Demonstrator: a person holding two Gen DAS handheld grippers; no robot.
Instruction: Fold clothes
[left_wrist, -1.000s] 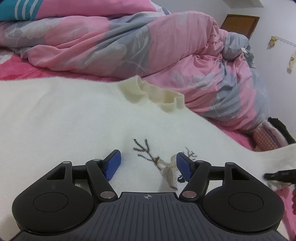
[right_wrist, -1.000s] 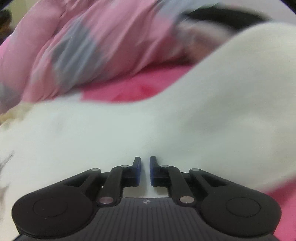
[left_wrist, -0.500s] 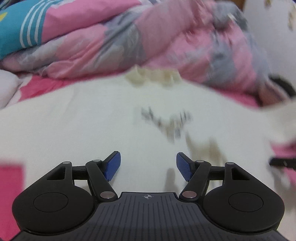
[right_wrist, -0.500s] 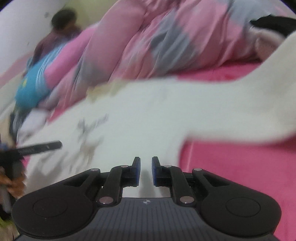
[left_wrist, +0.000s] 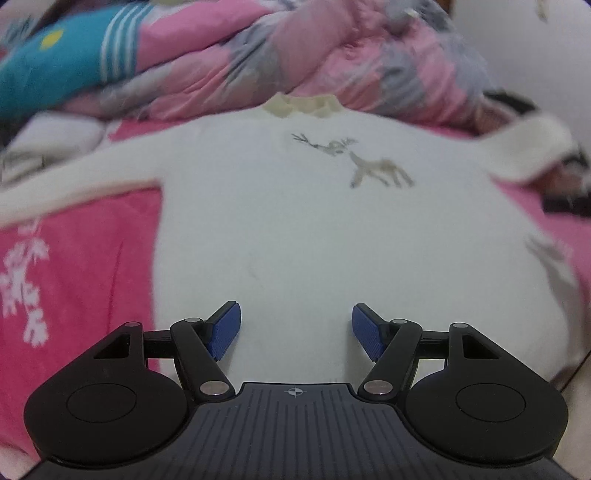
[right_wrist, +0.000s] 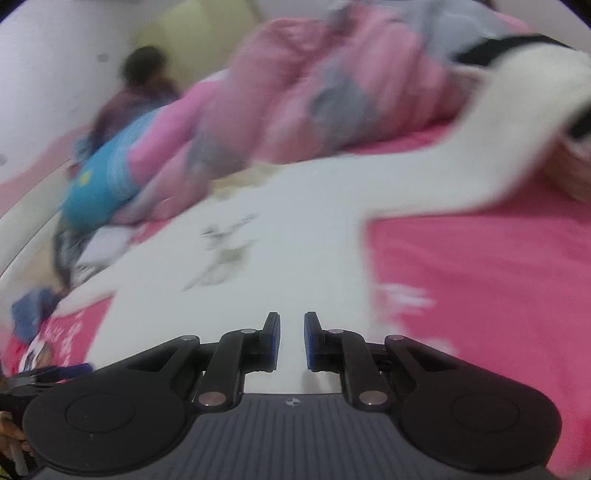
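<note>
- Both tools pulled back since 1 s ago; whole white sweater (left_wrist: 295, 229) now in view, flat on pink bed (left_wrist: 74, 266).
- Left tool (left_wrist: 295, 328) spread wide, nothing between.
- Right tool (right_wrist: 291, 339) nearly closed, narrow gap, empty.
- Quilt (left_wrist: 332, 55) at 12 o'clock.

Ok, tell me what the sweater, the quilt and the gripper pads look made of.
Sweater: soft white knit, probably fleecy, with a fuzzy matte surface, a ribbed cream collar and a stitched deer.
Quilt: thin printed cloth over padding, judging by its puffy, wrinkled folds.
Left gripper pads: blue, with a fine dimpled texture, likely rubber or plastic.
</note>
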